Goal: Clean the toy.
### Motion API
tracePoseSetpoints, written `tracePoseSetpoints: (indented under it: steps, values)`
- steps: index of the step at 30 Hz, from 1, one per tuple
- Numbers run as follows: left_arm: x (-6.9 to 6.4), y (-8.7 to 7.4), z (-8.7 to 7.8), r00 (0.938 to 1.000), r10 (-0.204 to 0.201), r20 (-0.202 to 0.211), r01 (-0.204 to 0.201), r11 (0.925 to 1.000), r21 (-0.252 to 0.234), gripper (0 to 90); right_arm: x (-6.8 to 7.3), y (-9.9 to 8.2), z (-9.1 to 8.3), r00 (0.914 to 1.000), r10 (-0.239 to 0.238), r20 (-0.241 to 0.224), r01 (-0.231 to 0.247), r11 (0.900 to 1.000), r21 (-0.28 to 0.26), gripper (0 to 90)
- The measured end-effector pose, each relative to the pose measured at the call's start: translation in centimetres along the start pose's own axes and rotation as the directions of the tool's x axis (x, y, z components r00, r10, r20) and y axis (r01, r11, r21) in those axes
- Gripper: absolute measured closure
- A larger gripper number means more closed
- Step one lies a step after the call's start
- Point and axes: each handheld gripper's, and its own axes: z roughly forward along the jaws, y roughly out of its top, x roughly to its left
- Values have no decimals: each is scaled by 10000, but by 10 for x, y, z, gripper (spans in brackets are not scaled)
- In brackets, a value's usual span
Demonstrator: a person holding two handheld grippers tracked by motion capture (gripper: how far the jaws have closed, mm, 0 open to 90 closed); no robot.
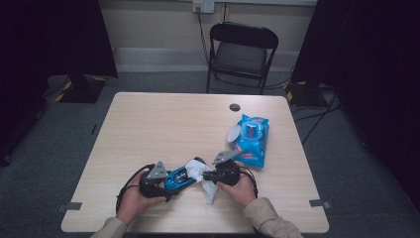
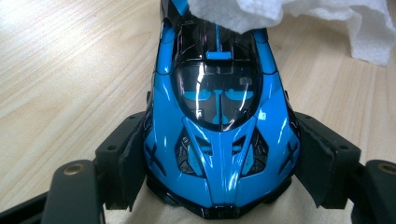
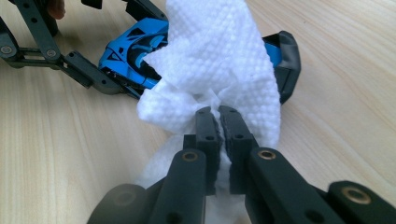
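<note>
A shiny blue and black toy car [image 2: 217, 126] sits between the pads of my left gripper [image 2: 219, 163], which is shut on its sides just above the wooden table. From above, the toy car [image 1: 179, 178] points toward the right hand. My right gripper [image 3: 218, 122] is shut on a white wet wipe [image 3: 219, 70], and the wipe drapes over the far end of the car [image 3: 133, 51]. In the high view the wipe [image 1: 202, 174] lies between my left gripper [image 1: 173, 182] and my right gripper [image 1: 207, 176]. Part of the car's tail is hidden under the wipe [image 2: 289, 16].
A blue pack of wet wipes [image 1: 251, 140] with its lid flipped open lies on the table [image 1: 163, 124] to the right of my hands. A black folding chair [image 1: 240, 54] stands beyond the far edge. A round cable hole [image 1: 235, 107] sits near that edge.
</note>
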Motion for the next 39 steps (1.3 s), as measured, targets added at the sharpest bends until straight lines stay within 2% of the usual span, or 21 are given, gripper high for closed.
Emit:
tracePoseSetpoints:
  steps: [11, 18, 24, 27, 33, 37, 38, 39]
  values:
    - [0, 0, 0, 10000, 1, 0, -1, 10000, 0, 255, -7, 0, -11, 9998, -60, 181, 59, 10000, 19, 876]
    - [0, 0, 0, 10000, -4, 1, 4, 10000, -1, 255, -12, 6, -23, 9996, 59, 285, -50, 9995, -309, 876]
    - [0, 0, 0, 10000, -1, 1, 1, 10000, 0, 255, 0, 21, -25, 9999, -132, -77, 126, 9973, -726, 876]
    - [0, 0, 0, 10000, 1, 3, -1, 10000, 2, 256, 8, 30, -20, 9989, -199, -416, 160, 9957, -912, 876]
    - [0, 0, 0, 10000, 0, 2, 0, 10000, -3, 255, 25, 47, 4, 9937, -298, -1084, 191, 9949, -987, 876]
    - [0, 0, 0, 10000, 2, 1, -2, 10000, -5, 255, 36, 55, 25, 9885, -430, -1448, 323, 9966, -756, 875]
    - [0, 0, 0, 10000, -5, 3, 5, 10000, -4, 255, 41, 58, 36, 9864, -469, -1578, 377, 9974, -608, 875]
    - [0, 0, 0, 10000, -3, 4, 3, 10000, -4, 255, 41, 58, 36, 9864, -469, -1578, 377, 9974, -608, 875]
